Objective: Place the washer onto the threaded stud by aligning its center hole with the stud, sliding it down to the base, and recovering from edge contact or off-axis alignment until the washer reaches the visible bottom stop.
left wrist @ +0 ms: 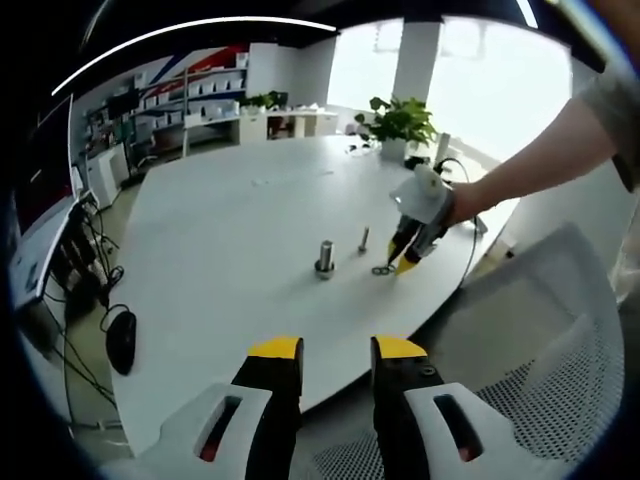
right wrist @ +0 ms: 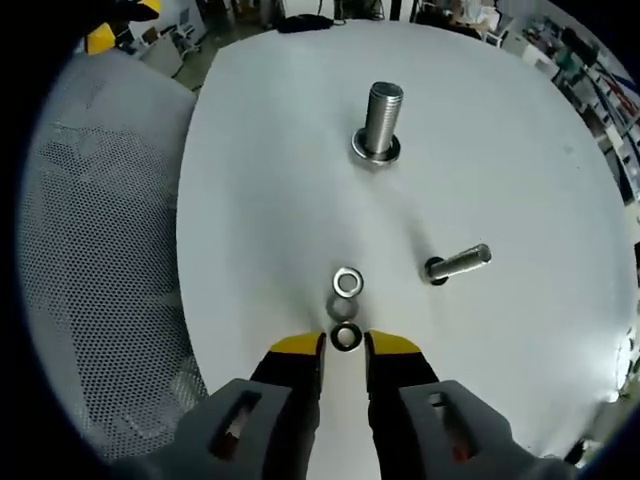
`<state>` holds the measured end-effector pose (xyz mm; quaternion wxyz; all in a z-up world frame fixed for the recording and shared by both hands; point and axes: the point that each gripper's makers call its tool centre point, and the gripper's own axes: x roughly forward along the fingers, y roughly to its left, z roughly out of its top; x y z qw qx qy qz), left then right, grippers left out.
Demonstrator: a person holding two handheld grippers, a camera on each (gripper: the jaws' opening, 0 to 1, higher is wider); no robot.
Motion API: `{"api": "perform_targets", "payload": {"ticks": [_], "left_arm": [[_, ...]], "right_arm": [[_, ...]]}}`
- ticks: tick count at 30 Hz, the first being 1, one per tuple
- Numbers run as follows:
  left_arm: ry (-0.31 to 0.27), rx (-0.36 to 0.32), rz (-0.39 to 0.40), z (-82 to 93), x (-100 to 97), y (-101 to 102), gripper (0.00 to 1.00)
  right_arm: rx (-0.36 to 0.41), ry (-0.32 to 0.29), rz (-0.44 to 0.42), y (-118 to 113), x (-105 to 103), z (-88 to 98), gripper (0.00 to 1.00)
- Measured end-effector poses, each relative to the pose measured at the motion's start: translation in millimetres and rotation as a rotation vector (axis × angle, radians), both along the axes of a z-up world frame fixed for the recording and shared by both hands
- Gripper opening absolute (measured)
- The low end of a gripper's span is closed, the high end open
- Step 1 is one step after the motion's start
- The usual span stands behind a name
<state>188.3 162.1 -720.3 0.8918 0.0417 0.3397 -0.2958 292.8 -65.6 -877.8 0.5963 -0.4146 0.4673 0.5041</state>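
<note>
Right gripper view: right gripper (right wrist: 345, 347), jaws parted, nothing held, hovers low at a dark washer (right wrist: 346, 337); a bright washer (right wrist: 347, 281) lies at 12 o'clock. Large threaded stud (right wrist: 380, 122) stands beyond amid bare table (right wrist: 270, 180), the table edge at 9 o'clock. Left gripper (left wrist: 335, 350) is open, empty.

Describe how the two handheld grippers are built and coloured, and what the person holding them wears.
The left gripper has two black jaws with yellow tips, set in pale grey housings with dark slots. The right gripper matches it: black jaws, yellow tips, grey housings with slots. In the left gripper view, the right gripper has a white body and a thin cable trailing from it. The person's sleeve is short and grey-brown.
</note>
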Motion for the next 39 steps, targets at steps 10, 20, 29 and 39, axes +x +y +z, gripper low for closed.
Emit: {"api": "perform_targets", "payload": {"ticks": [10, 20, 29, 39], "left_arm": [[-0.006, -0.001, 0.006, 1.2, 0.9, 1.6, 0.25], [-0.010, 0.005, 0.015, 0.7, 2.0, 2.8, 0.25], [-0.010, 0.011, 0.021, 0.3, 3.2, 3.5, 0.24], [-0.024, 0.000, 0.022, 3.4, 4.4, 3.1, 0.24]], "right_arm": [[-0.079, 0.033, 0.032, 2.2, 3.3, -2.5, 0.16], [-0.189, 0.057, -0.028, 1.2, 5.2, -2.9, 0.14], [-0.178, -0.008, -0.076, 0.8, 2.6, -3.0, 0.15], [-0.097, -0.064, -0.114, -0.8, 1.5, -1.7, 0.14]]}}
